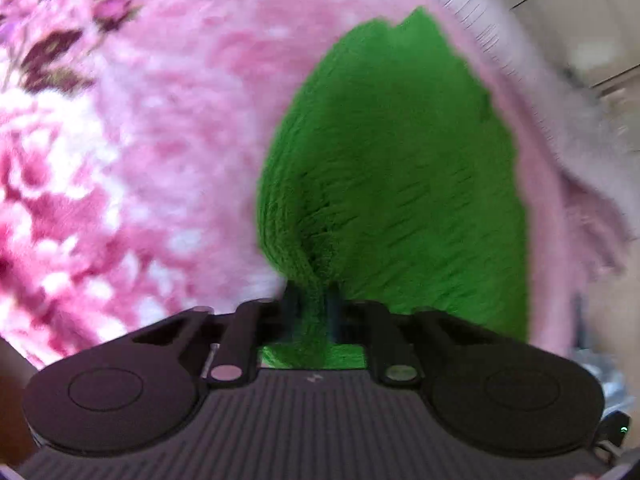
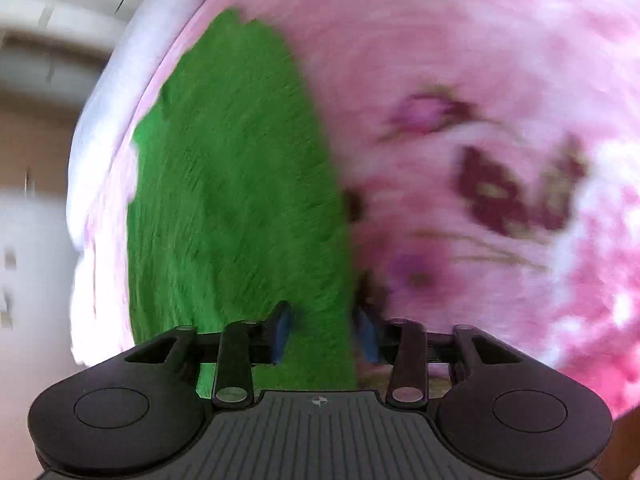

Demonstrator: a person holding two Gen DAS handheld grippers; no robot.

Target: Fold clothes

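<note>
Nearest the lens on both cams: ribbed gripper housing w/ two round pivot caps, fingers running fwd.

L side: we see the left gripper (image 1: 312,300) clamped on a bunched edge of the green cloth (image 1: 392,168). Fabric is pinched into a narrow ridge between the pads, practically no gap left. A bit of green also shows behind the fingers, close to the housing. From the pinch the cloth fans out up and to the right, fuzzy knit/terry texture, ragged top edge.

R side: we see the right gripper (image 2: 324,326) w/ blue pads (image 2: 282,332) sitting either side of the cloth's right-hand edge. Green cloth (image 2: 232,200) runs between them. In that view the pads look a bit apart, but heavy blur, so whether they actually press the fabric we can't tell from the frame alone; going w/ jaws nearly closed on the edge.

Cloth location: on the pink floral bedspread (image 1: 132,152), near its edge. L cam has it right of centre, R cam left of centre. Bedspread has dark purple flower motifs. Pale pink border past the cloth, then blurred room bg, light walls, nothing readable.

Both views motion-blurred.
</note>
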